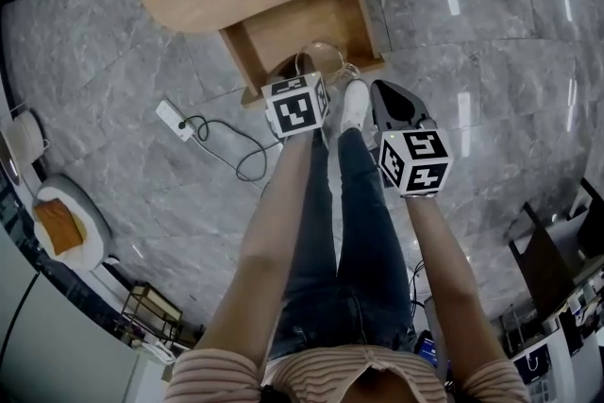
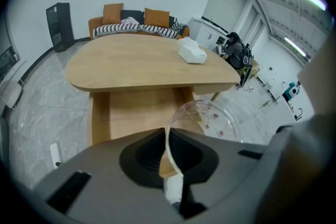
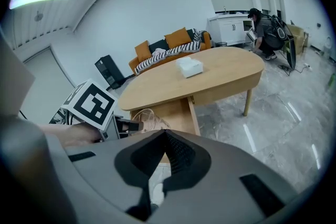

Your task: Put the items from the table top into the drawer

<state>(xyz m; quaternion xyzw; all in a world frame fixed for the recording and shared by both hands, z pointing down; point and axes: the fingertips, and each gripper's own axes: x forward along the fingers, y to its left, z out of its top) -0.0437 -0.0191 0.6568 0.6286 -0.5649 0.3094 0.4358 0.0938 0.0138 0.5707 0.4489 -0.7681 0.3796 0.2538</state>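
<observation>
You hold two tools. The left tool (image 2: 164, 132) is pinching the thin rim of one clear bowl (image 2: 210, 119), with its jaws nearly closed on the edge. The right tool (image 3: 165, 135) has its jaws pressed together with nothing between them. Each tool carries one marker cube, so there are two: the left cube (image 1: 295, 104) and the right cube (image 1: 415, 161). The bowl is off the table and hangs in the air from the left tool. In the head view it lies over the near end of the one open drawer (image 2: 134, 113). The bowl has a few small red marks, and I can't tell whether they are a print or something inside it. The drawer is pulled out from under the one oval wooden table (image 2: 136, 65), and only its bare wooden bottom shows. One white box (image 2: 191, 53) lies on the table top, towards the far right side as the left gripper view shows it. On the grey stone floor (image 1: 113, 33) to your left there is one white power strip (image 1: 173, 119) with a dark cable looped beside it. Behind the table there is one sofa (image 2: 97, 26) with two orange cushions (image 2: 113, 12) and a striped blanket (image 2: 149, 32). In the right gripper view, one person (image 3: 265, 34) is bent over at the far right of the room.
</observation>
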